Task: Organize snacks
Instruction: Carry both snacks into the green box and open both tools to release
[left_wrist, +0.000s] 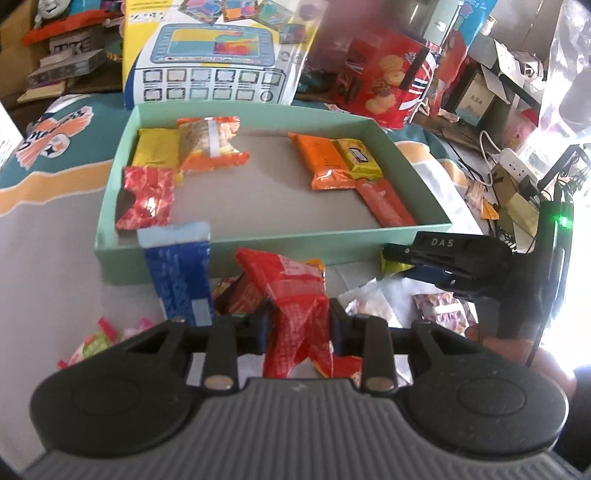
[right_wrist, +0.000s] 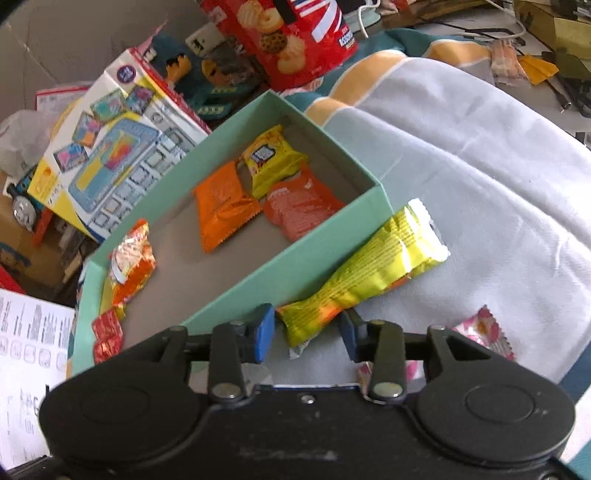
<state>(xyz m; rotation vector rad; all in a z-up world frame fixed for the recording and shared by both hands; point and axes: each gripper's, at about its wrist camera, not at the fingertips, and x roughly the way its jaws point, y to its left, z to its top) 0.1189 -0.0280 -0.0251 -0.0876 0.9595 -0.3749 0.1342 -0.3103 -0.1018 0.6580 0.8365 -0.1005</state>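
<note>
Daylight floods in from the right edge of the left wrist view, blowing it out to white glare. Both views are soft and slightly hazy, with fisheye bending and dark corners. The red foil packet (left_wrist: 146, 197) throws sharp glints; the cookie tin (left_wrist: 384, 81) at upper centre-right looks washed and blurred.

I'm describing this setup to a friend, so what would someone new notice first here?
The mint-green box in the middle, with orange, yellow and red snack packs lying at both ends. Just in front of it, the left gripper is clamped on a crumpled red packet, while the right gripper straddles one end of a long yellow packet lying against the box's outer wall.
</note>
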